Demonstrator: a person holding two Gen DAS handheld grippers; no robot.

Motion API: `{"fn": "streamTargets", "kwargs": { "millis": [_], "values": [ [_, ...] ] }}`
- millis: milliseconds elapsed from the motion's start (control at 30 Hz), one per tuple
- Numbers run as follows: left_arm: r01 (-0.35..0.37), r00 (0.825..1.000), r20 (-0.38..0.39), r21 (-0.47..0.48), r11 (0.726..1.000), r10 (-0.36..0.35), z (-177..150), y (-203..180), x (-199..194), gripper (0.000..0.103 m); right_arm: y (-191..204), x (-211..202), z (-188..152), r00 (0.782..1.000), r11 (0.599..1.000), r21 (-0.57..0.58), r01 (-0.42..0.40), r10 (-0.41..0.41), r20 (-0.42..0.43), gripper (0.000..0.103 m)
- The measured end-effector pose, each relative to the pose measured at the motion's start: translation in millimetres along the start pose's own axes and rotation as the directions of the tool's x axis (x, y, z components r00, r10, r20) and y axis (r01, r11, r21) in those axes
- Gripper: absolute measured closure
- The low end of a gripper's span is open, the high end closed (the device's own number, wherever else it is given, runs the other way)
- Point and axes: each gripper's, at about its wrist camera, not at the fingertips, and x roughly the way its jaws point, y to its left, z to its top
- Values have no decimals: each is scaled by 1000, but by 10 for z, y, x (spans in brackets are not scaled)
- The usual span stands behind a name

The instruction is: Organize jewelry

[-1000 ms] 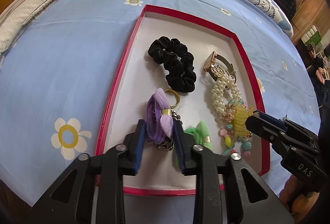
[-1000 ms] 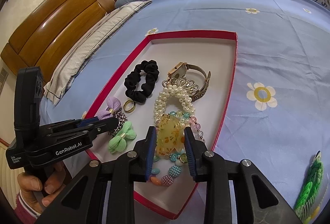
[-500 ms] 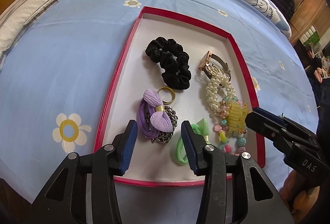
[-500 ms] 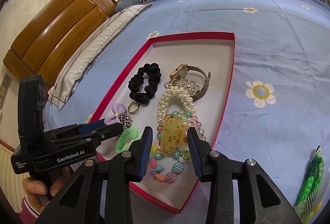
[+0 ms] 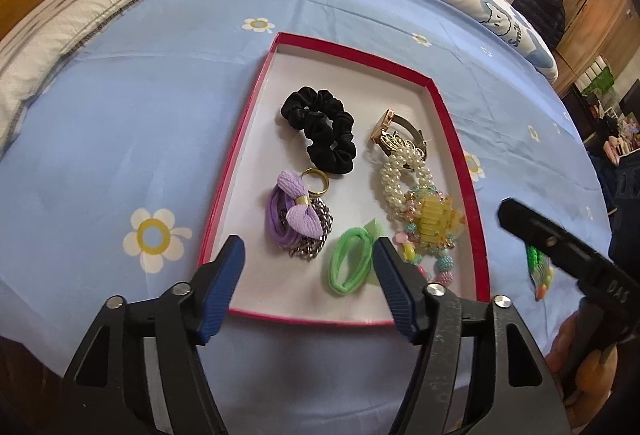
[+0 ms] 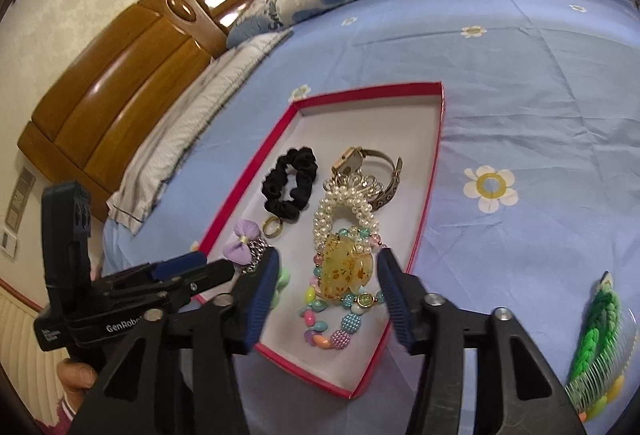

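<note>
At the near rim of the red tray (image 5: 224,191), the left hand-held gripper (image 5: 308,277) and right hand-held gripper (image 6: 326,285) both stand spread, holding nothing. Inside the tray, nearest first: green hair tie (image 5: 350,261), beaded bracelet (image 6: 340,309), purple bow hair tie (image 5: 298,217) on a chain, gold ring (image 5: 316,182), pearl bracelet (image 5: 404,177), black scrunchie (image 5: 322,133), wristwatch (image 6: 370,165). A green hair comb (image 6: 596,347) lies outside the tray on the blue bed sheet (image 6: 520,95).

Headboard (image 6: 132,75): glossy varnished wood. Bedsheet (image 5: 120,123): smooth matt cloth. Tray (image 5: 456,139): matt card. Scrunchie (image 5: 320,127) inside tray: black velvety cloth. Pearl bracelet (image 5: 404,179) beside it: glossy beads.
</note>
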Motion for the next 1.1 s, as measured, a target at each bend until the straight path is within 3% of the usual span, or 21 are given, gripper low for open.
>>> {"fn": "streamTargets", "kwargs": {
  "millis": [200, 467, 633, 800, 900, 1100],
  "values": [
    [-42, 998, 37, -11, 999, 42, -192, 18, -239, 18, -96, -307, -119, 994, 996, 65, -68, 62, 92, 28],
    [-81, 996, 36, -34, 996, 82, -442, 45, -394, 17, -121, -533, -342, 988, 991, 86, -106, 96, 119, 19],
    [-89, 995, 40, -12, 996, 89, -506, -20, -512, 17, 0, -661, -432, 993, 998, 31, -59, 55, 108, 17],
    [-131, 987, 98, 39, 991, 126, -486, -127, -770, 16, 249, -865, -461, 994, 996, -88, 23, -14, 105, 16],
    [-166, 979, 128, 52, 985, 158, -464, -166, -894, 9, 400, -982, -456, 992, 985, -156, 79, -62, 111, 12],
    [-211, 967, 158, 57, 976, 199, -520, -164, -903, 6, 537, -1086, -536, 984, 965, -223, 139, -110, 137, 4]
  ]
}}
